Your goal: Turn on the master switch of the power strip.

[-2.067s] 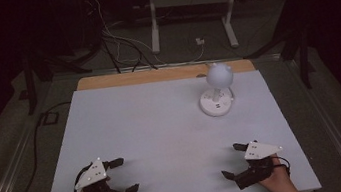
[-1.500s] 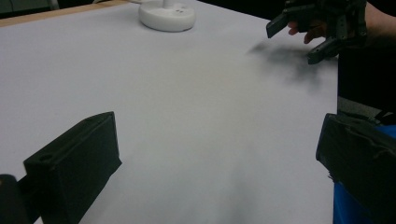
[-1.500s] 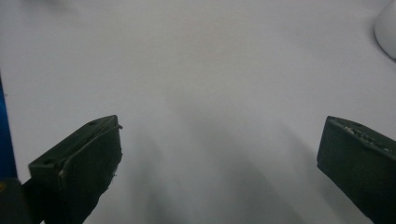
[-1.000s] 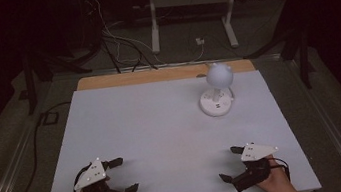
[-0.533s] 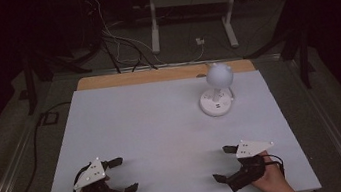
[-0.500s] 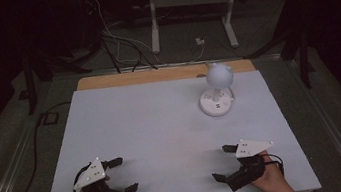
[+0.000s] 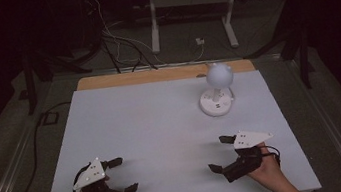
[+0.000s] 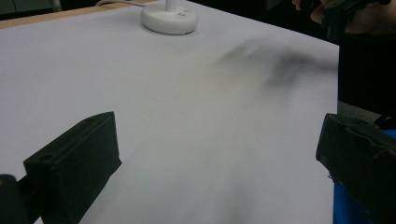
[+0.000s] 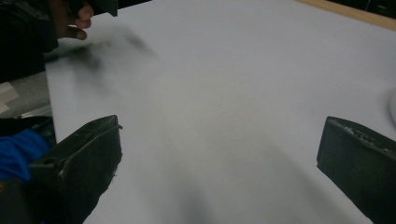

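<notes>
White lamp: stands far right on the table.
Right gripper: spread, empty; reach your jaws toward its base.
Left gripper: spread, empty, near left.

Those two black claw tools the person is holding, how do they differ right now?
The left gripper sits near the table's front left corner, far from the white lamp; the right gripper sits at the front right, closer to the lamp. The left gripper's grey plate tilts toward the left edge, while the right gripper's plate lies flatter. Both have black jaws spread wide, holding nothing.
</notes>
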Demonstrator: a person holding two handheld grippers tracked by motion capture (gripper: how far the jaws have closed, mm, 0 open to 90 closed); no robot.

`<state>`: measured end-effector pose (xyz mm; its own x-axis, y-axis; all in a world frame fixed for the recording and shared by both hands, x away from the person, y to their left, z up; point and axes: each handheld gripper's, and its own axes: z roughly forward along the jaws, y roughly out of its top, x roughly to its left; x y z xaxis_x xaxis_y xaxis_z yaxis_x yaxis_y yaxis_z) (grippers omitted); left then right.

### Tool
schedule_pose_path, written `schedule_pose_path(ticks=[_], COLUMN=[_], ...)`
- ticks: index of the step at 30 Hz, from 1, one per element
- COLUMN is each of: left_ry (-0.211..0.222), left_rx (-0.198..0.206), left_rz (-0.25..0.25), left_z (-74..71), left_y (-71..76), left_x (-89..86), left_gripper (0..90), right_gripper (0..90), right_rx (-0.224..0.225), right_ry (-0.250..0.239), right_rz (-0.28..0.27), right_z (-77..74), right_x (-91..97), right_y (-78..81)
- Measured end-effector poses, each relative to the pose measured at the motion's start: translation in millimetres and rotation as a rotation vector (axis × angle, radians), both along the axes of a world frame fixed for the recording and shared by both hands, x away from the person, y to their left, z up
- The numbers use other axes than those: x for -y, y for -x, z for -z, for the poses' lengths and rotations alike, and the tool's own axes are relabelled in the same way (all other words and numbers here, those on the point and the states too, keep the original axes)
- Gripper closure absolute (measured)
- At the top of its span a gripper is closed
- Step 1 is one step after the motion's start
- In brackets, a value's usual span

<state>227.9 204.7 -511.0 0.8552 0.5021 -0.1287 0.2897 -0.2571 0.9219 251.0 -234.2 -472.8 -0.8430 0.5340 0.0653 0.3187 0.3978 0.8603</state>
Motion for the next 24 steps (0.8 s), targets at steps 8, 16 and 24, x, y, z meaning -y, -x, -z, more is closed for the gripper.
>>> schedule_pose_path(ticks=[8,16,24], left_ry=[0.003,0.006,0.006], left_rx=[0.001,0.003,0.007], left_rz=[-0.001,0.001,0.002], left_z=[-0.1,-0.4,-0.5], left_y=[0.1,0.4,0.5], left_x=[-0.3,-0.7,-0.6], left_gripper=[0.0,0.0,0.0], right_gripper=[0.0,0.0,0.0], right_rx=[0.011,0.026,0.034], right_ry=[-0.013,-0.039,-0.044], right_rz=[0.011,0.041,0.064], right_z=[-7.7,-16.3,-22.0], right_x=[1.1,7.8,13.0], right_y=[-10.3,-23.2,-35.1])
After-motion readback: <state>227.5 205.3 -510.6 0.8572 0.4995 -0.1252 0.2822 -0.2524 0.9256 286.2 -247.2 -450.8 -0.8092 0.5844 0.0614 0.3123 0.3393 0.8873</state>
